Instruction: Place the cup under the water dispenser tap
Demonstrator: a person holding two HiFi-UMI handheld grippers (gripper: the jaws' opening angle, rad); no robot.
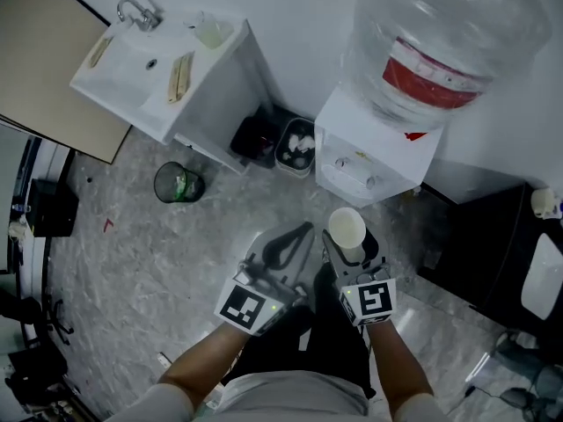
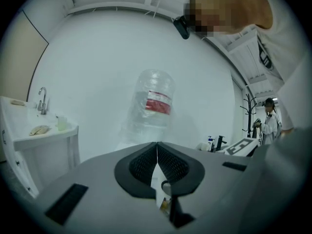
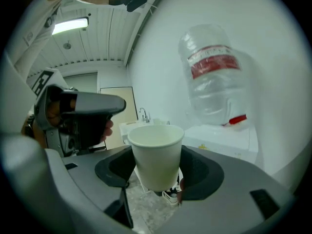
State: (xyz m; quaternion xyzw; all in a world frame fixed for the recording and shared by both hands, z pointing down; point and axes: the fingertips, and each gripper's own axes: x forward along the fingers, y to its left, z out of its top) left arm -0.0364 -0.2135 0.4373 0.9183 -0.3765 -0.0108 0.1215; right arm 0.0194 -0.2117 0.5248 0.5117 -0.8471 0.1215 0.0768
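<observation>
Grey marbled floor (image 1: 132, 262) carries water dispenser (image 1: 374, 161), sink cabinet (image 1: 215, 104), mesh bin (image 1: 179, 184), 2 dark bins (image 1: 254, 138).

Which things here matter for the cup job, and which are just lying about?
Job: white paper cup, right gripper holding it, white water dispenser with clear bottle.
Lying about: white sink, dark mesh waste bin, black bin of rubbish.

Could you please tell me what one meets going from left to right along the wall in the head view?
sink → black container → small bin holding white rubbish → water dispenser
</observation>
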